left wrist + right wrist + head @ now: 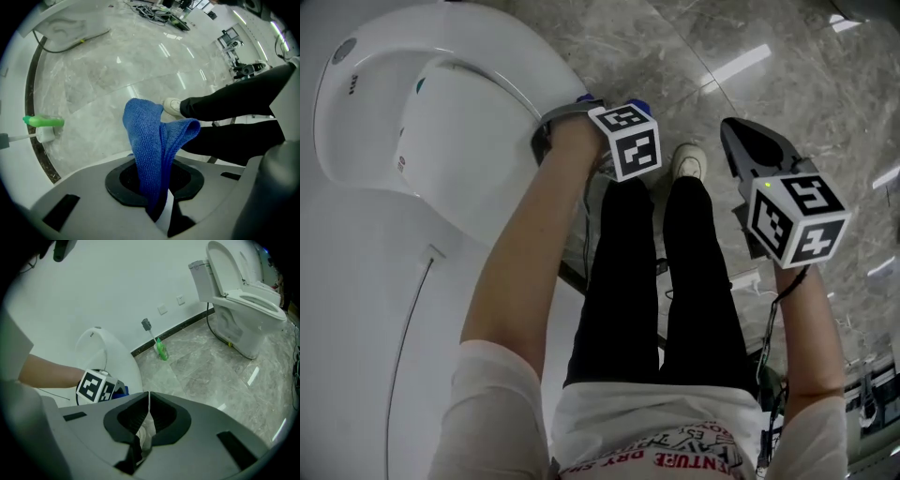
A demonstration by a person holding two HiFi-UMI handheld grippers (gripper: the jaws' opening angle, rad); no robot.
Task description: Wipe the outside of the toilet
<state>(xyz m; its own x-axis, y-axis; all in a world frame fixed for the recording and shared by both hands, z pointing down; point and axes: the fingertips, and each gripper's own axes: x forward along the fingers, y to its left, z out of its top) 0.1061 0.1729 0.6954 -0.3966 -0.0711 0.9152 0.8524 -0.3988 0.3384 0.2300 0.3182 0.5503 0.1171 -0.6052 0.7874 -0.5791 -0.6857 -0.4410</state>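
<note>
The white toilet fills the head view's left, its long axis running up the picture to a rounded end at the top. Just beside its right flank, the left gripper has its jaws clamped on a folded blue cloth, which stands lengthwise out of them with its far end flopped rightward. The right gripper hangs apart over the marble floor, jaws together on nothing.
</note>
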